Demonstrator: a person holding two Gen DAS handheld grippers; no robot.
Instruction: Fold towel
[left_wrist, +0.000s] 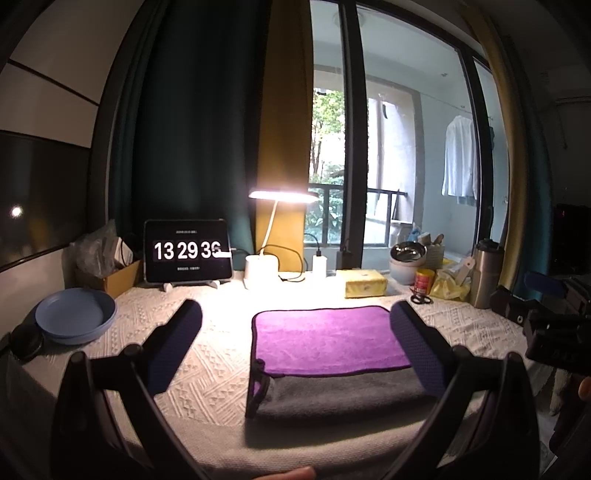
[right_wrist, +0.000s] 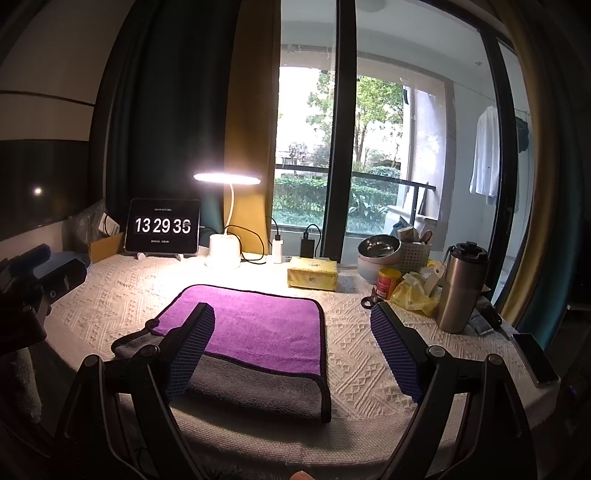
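Note:
A towel (left_wrist: 325, 339) lies folded on the white textured tablecloth, purple side on top toward the far side and grey side showing along the near edge; it also shows in the right wrist view (right_wrist: 258, 325). My left gripper (left_wrist: 295, 339) is open and empty, held above the table with the towel's left edge between its fingers. My right gripper (right_wrist: 295, 343) is open and empty, above the towel's right edge. The right gripper's body shows at the right edge of the left wrist view (left_wrist: 554, 332); the left gripper's body shows at the left edge of the right wrist view (right_wrist: 33, 291).
At the back stand a tablet clock (left_wrist: 188, 251), a lit desk lamp (left_wrist: 262, 271) and a yellow tissue pack (left_wrist: 365, 283). A blue plate (left_wrist: 75, 314) is at left. Bowls (right_wrist: 376, 254), a red can (right_wrist: 388, 282), a steel tumbler (right_wrist: 461, 288) and a phone (right_wrist: 535, 358) crowd the right side.

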